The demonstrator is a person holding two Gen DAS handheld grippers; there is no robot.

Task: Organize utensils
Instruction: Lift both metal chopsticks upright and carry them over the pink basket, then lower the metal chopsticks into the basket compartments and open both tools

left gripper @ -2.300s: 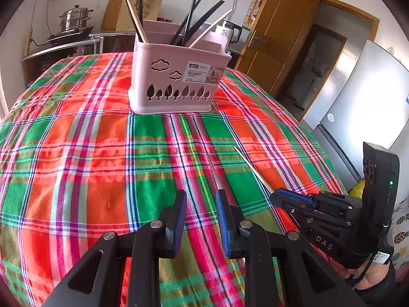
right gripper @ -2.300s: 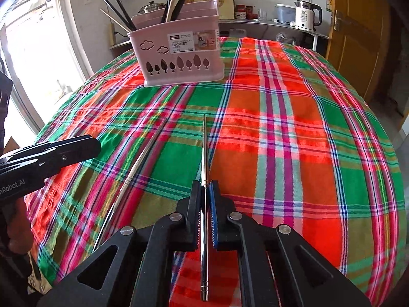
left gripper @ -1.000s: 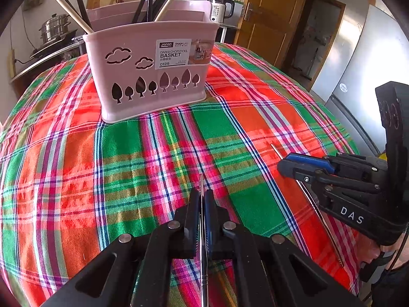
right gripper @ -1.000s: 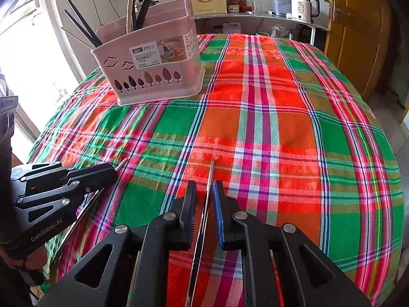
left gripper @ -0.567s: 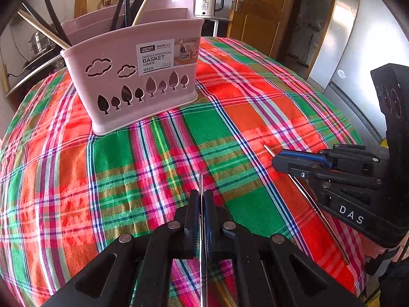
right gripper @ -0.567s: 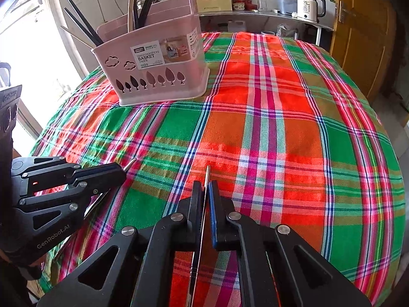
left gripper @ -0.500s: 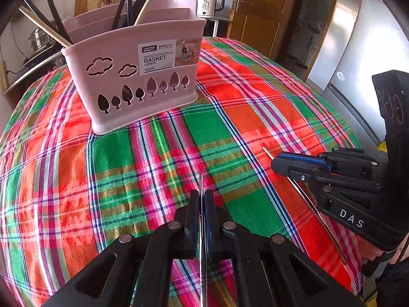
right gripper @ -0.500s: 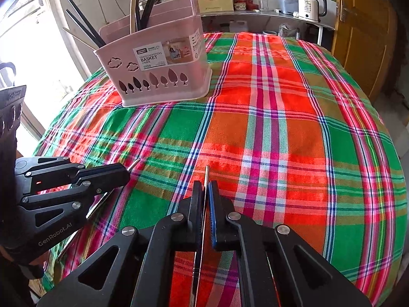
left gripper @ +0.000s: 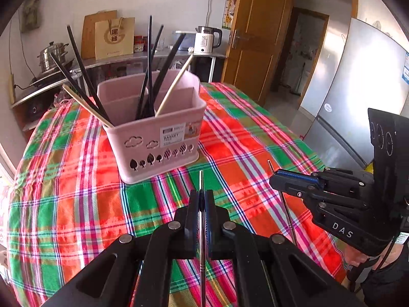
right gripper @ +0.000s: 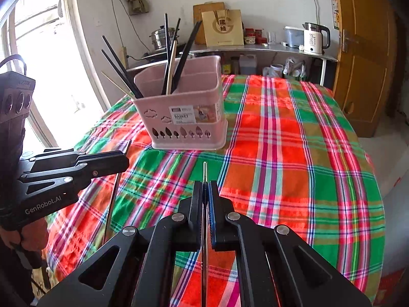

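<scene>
1. Left wrist view: the left gripper (left gripper: 201, 202) has its jaws pressed together on a thin silver metal chopstick (left gripper: 201, 179), whose tip pokes forward above the plaid red-and-green tablecloth (left gripper: 76, 179) covering the worktop.
2. Right wrist view: the right gripper (right gripper: 205, 194) is likewise pinched on a second silver metal chopstick (right gripper: 204, 171), gripped partway along so that a short length leads in front of the jaws.
3. Both sticks are lifted clear of the cloth and point towards the pink plastic divided basket (left gripper: 153, 138), which stands near, ahead of both grippers.
4. Black and pale wooden chopsticks (left gripper: 149, 71) already lean in the basket's compartments, their ends fanning out over the rim.
5. Holding each stick lengthwise along the fingers probably serves to steer its tip into a compartment from above.
6. My judgement: the carrying step is under way, and the next move calls for tilting each stick upright over an opening without knocking the leaning ones.
</scene>
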